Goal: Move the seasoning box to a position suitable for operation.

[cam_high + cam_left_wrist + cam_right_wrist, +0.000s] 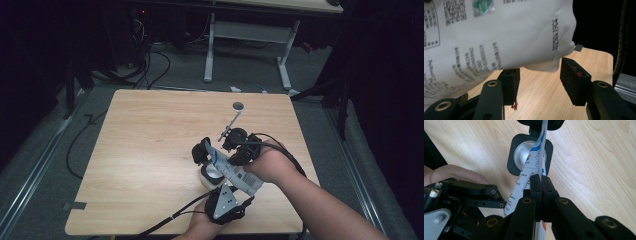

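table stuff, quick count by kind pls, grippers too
grippers: 2, left gripper, right gripper
white printed pouch: 1
black square container with a round metal inside: 1
thin metal stand with a round top: 1
total: 5

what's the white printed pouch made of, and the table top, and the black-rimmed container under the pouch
The pouch looks like thin plastic film with a soft sheen: it dents and creases. The table top looks like pale wood or wood-look laminate, matte, with grain lines. The container seems to have a black plastic rim around a shiny, metal-like inside, though that could be foil or glossy plastic. The right gripper pinches the pouch's edge.
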`<state>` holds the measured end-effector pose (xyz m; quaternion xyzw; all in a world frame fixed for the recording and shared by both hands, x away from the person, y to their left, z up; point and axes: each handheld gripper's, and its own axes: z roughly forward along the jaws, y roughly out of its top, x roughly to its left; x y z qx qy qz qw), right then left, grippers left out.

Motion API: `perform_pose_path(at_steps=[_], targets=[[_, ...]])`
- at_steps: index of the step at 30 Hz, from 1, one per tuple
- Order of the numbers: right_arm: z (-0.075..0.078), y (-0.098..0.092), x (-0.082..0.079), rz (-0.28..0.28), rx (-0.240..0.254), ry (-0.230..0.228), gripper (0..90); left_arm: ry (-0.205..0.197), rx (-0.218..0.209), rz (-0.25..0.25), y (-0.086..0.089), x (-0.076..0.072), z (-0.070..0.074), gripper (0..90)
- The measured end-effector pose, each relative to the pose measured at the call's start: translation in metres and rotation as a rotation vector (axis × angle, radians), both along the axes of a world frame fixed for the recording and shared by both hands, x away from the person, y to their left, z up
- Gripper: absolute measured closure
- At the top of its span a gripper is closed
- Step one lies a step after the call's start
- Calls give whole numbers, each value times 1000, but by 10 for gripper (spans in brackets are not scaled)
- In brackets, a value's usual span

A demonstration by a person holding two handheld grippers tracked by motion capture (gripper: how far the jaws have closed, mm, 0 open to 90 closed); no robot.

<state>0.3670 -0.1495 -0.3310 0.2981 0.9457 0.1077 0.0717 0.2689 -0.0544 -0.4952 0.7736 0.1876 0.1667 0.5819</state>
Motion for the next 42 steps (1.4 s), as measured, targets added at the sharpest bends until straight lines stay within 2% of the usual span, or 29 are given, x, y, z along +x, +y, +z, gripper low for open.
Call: perform_pose_path(at_steps=[10,19,36,42], targets=[[-3,-2,0,-10,14,2,900,2,2,-8,0,-2,-3,508],[-7,-3,-1,-18,19,7,900,41,-26,-7,-2,2,-1,490],[-9,-9,-7,-23,34,14,900,42,17,-6,-2,1,-7,522],[-11,-10,-10,-28,53,13,900,44,32,-7,0,0,-10,526]])
